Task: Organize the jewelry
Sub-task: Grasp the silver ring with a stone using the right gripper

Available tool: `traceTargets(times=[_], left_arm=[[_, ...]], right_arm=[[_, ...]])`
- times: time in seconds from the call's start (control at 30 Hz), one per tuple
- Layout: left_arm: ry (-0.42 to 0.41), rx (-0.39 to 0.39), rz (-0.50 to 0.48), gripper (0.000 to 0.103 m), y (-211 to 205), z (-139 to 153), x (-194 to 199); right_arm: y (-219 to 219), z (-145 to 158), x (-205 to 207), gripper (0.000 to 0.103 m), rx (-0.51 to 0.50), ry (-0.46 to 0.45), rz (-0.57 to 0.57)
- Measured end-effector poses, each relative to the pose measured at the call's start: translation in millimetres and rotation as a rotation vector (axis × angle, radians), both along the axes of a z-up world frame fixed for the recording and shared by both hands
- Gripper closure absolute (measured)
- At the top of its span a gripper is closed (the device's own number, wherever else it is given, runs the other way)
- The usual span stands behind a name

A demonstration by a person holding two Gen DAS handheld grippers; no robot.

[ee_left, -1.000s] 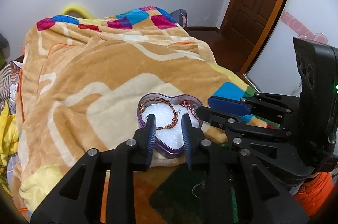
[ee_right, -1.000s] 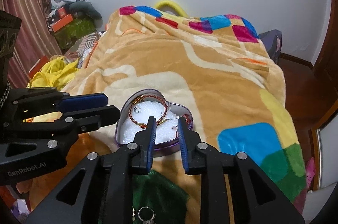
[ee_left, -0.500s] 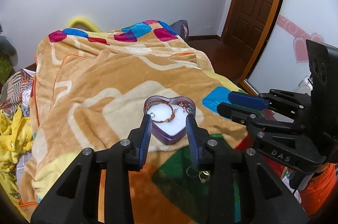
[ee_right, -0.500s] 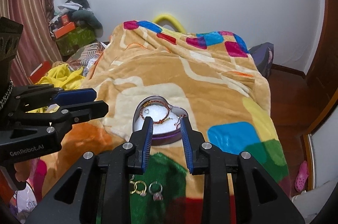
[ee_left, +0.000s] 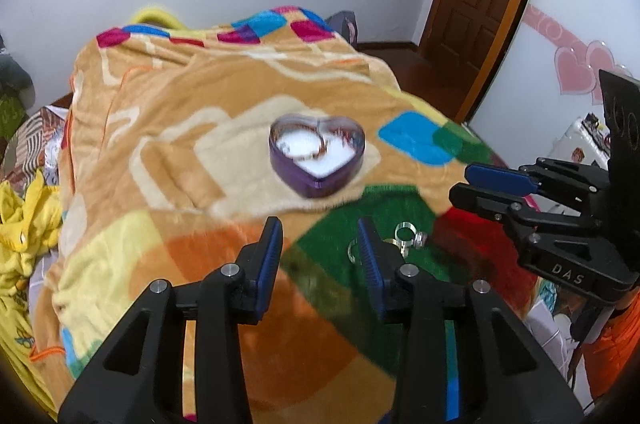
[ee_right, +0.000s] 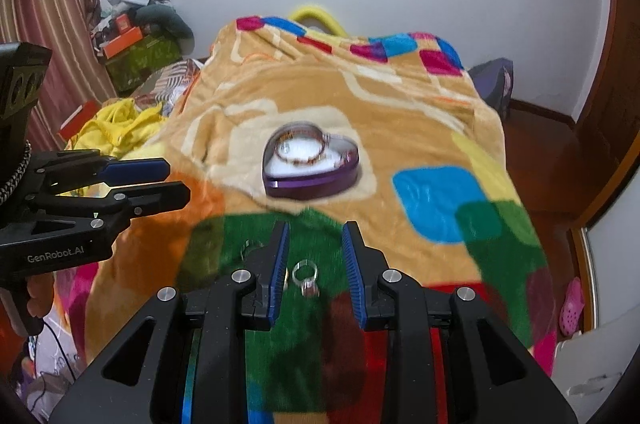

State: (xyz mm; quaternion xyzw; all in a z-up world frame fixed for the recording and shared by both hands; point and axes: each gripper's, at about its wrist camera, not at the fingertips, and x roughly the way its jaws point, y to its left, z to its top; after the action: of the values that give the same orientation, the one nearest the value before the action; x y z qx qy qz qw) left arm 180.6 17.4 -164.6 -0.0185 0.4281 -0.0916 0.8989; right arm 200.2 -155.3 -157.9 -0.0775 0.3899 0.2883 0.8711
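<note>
The purple heart-shaped tin [ee_left: 317,160] stands open on the cream and tan part of the blanket [ee_left: 192,112] that covers the bed. It has a white lining, and a reddish beaded bracelet [ee_right: 300,150] lies curled in its left lobe, while a second piece of reddish jewelry [ee_right: 347,157] rests at the right edge; what kind it is I cannot tell. Nearer to the cameras, on the green patch of the blanket, lie some loose rings [ee_left: 406,238]. One ring with a stone [ee_right: 306,274] is seen in the right wrist view directly between the two blue pads, but it lies on the blanket below them and no pad touches it.

The left gripper [ee_left: 318,248] hangs over the orange and green patches, well apart from the tin, which is ahead of its tips. Its jaws have just been opening, they stand apart and nothing is between them. The right gripper [ee_right: 314,250] is also short of the tin, with the tin ahead and a little to the left. Its jaws are parted more narrowly and grasp nothing. Each gripper shows at the side of the other's view.
</note>
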Motion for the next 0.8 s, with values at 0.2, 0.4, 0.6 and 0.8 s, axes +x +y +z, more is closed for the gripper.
traceTargets(times=[0.2,0.4,0.6,0.8], left_arm=[[0.079,0.015,-0.024,0.065,-8.8,-30.4,-2.9],[0.129,0.040,-0.048,0.065,-18.1,-52.4,2.8],[0.142,0.045,-0.072,0.065,-24.9,-62.1,14.3],[0.147,0.041,-0.080,0.065,-29.9,-67.4,23.7]], right_arm=[[-2.7,-24.3,-5.1,0.078,-0.019,0.062,0.001],[0.4,-47.5,-6.8,0.078,-0.037,0.120,0.013],[3.9,-56.9,-5.6,0.078,-0.042,0.119,0.022],[5.7,-58.3,-4.0,0.079,-0.033,0.093,0.034]])
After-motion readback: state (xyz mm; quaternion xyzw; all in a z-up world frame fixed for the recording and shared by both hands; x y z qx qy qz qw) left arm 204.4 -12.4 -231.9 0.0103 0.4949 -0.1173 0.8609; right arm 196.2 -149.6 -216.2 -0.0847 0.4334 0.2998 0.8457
